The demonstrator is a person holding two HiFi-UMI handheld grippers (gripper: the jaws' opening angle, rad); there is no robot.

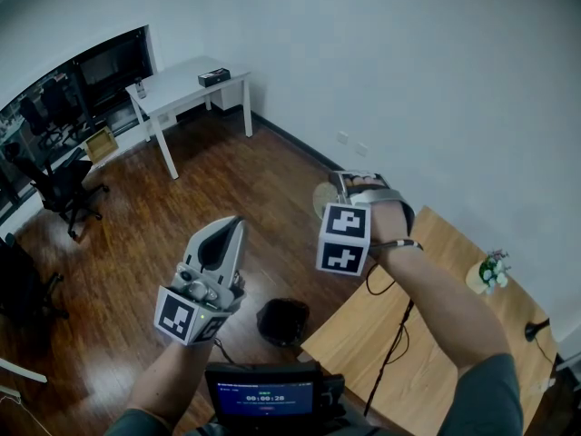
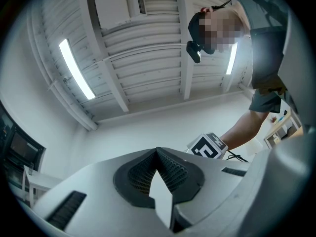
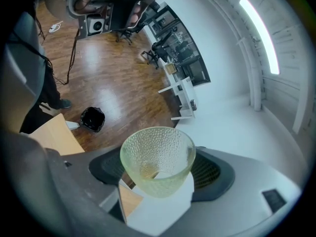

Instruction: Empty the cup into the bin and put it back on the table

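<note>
A: Well, nearest first: how is the left gripper point(image 2: 157, 151)?
B: Its 2 jaws are pressed together with nothing between them. It is held up over the floor.
A: And the bin point(image 1: 283, 322)?
B: It is black and stands on the wood floor, just beside the table point(image 1: 427, 334) corner.
A: The right gripper point(image 3: 159, 174)?
B: Its jaws are partway apart and clamped on the cup point(image 3: 157, 152), 1 on each side of its lower part.
A: Where is the cup, then?
B: It is in the air, off the table, above the floor beyond the bin. Its mouth tilts toward the gripper's camera. I cannot tell whether anything is inside.
A: Farther off?
B: 1 white desk point(image 1: 186, 80) stands by the wall, with dark chairs point(image 1: 59, 184) to its left.
</note>
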